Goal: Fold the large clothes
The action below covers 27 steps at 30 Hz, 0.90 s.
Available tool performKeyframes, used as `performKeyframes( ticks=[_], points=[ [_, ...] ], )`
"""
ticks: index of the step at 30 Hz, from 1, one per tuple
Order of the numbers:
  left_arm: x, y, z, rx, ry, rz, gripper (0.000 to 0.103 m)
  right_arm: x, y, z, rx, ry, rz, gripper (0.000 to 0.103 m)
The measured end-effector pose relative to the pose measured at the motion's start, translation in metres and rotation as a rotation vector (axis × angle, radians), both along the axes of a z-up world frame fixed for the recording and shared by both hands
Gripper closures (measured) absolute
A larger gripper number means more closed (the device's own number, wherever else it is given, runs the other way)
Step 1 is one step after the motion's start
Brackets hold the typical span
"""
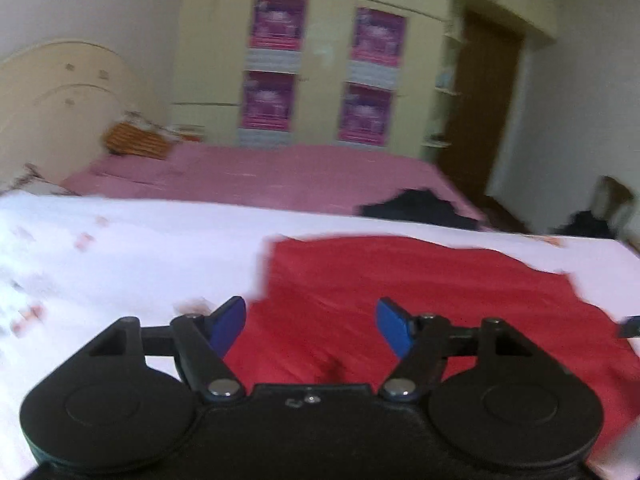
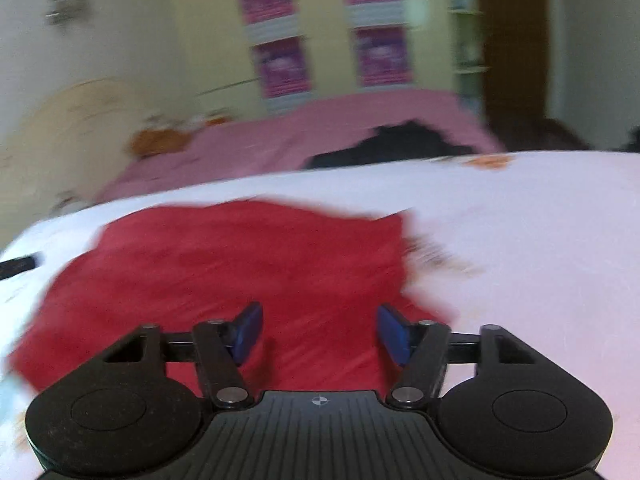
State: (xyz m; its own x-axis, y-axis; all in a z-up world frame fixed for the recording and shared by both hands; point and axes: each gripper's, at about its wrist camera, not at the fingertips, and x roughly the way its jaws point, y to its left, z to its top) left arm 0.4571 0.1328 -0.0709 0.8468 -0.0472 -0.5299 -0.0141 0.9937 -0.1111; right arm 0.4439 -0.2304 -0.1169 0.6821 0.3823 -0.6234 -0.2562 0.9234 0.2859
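The left gripper [image 1: 311, 326] is held over the near part of the red garment [image 1: 420, 292], pitched downward, its blue pads [image 1: 228, 326] spread apart with nothing gripped. The right gripper [image 2: 320, 334] is likewise held over that garment's near part, pitched downward, jaws parted and empty.

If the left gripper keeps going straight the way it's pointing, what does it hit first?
Most likely the red garment spread on the white sheet: the open left gripper angles down over it with nothing between. Depth is blurred, so this is a judgement.
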Motion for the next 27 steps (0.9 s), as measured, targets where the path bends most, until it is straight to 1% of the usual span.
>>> performKeyframes(
  ticks=[2,3,4,5,6,7,8,9,10,11,12,13,15,16,17,18,19,20,22,23,25,26,27],
  points=[
    [-0.006,-0.022,-0.014,0.028,0.041,-0.023,0.031,-0.016,0.023,-0.009,-0.025,-0.007,0.063,0.04],
    [-0.002,-0.027,-0.026,0.041,0.09,-0.024,0.03,-0.02,0.035,-0.018,-0.072,0.005,0.074,0.04],
    [0.004,-0.028,-0.041,0.063,0.147,-0.014,0.029,-0.019,0.043,-0.029,-0.152,0.016,0.059,0.04],
    [0.005,-0.023,-0.047,0.061,0.157,0.007,0.026,-0.014,0.043,-0.036,-0.213,0.016,0.018,0.04],
    [0.003,-0.015,-0.05,0.048,0.155,0.038,0.025,-0.011,0.034,-0.042,-0.241,0.023,-0.049,0.04],
    [-0.001,-0.006,-0.049,0.05,0.167,0.079,0.017,-0.01,0.023,-0.042,-0.23,0.043,-0.105,0.04],
    [-0.005,0.003,-0.044,0.069,0.175,0.143,0.016,-0.014,0.005,-0.037,-0.182,0.062,-0.165,0.04],
    [-0.016,0.01,-0.038,0.086,0.162,0.198,0.015,-0.021,-0.009,-0.031,-0.136,0.063,-0.213,0.04],
    [-0.028,0.018,-0.033,0.08,0.144,0.236,0.009,-0.03,-0.026,-0.027,-0.064,0.066,-0.244,0.039],
    [-0.042,0.029,-0.028,0.032,0.132,0.26,0.004,-0.041,-0.044,-0.026,0.047,0.089,-0.267,0.034],
    [-0.055,0.039,-0.027,-0.043,0.126,0.276,0.004,-0.053,-0.062,-0.028,0.173,0.123,-0.297,0.02],
    [-0.071,0.052,-0.028,-0.153,0.129,0.288,0.004,-0.062,-0.074,-0.031,0.266,0.142,-0.327,0.019],
    [-0.093,0.068,-0.035,-0.356,0.14,0.304,0.009,-0.085,-0.088,-0.042,0.404,0.198,-0.385,0.019],
    [-0.102,0.07,-0.042,-0.443,0.142,0.315,0.013,-0.095,-0.091,-0.052,0.474,0.228,-0.405,0.019],
    [-0.105,0.074,-0.05,-0.52,0.149,0.325,0.019,-0.096,-0.092,-0.058,0.521,0.252,-0.416,0.019],
    [-0.102,0.069,-0.057,-0.576,0.156,0.332,0.021,-0.097,-0.094,-0.067,0.565,0.271,-0.43,0.019],
    [-0.099,0.068,-0.062,-0.602,0.145,0.34,0.021,-0.098,-0.093,-0.073,0.595,0.281,-0.446,0.019],
    [-0.09,0.061,-0.062,-0.609,0.128,0.342,0.024,-0.097,-0.091,-0.078,0.621,0.264,-0.464,0.019],
    [-0.074,0.06,-0.066,-0.644,0.125,0.32,0.031,-0.081,-0.093,-0.081,0.657,0.243,-0.487,0.019],
    [-0.065,0.06,-0.068,-0.65,0.13,0.316,0.031,-0.074,-0.09,-0.082,0.675,0.241,-0.49,0.019],
    [-0.043,0.058,-0.074,-0.63,0.134,0.303,0.032,-0.057,-0.081,-0.082,0.657,0.237,-0.49,0.02],
    [-0.038,0.056,-0.076,-0.62,0.137,0.293,0.037,-0.05,-0.078,-0.082,0.645,0.235,-0.484,0.02],
    [-0.029,0.053,-0.078,-0.613,0.143,0.284,0.04,-0.046,-0.073,-0.081,0.632,0.241,-0.479,0.029]
  ],
)
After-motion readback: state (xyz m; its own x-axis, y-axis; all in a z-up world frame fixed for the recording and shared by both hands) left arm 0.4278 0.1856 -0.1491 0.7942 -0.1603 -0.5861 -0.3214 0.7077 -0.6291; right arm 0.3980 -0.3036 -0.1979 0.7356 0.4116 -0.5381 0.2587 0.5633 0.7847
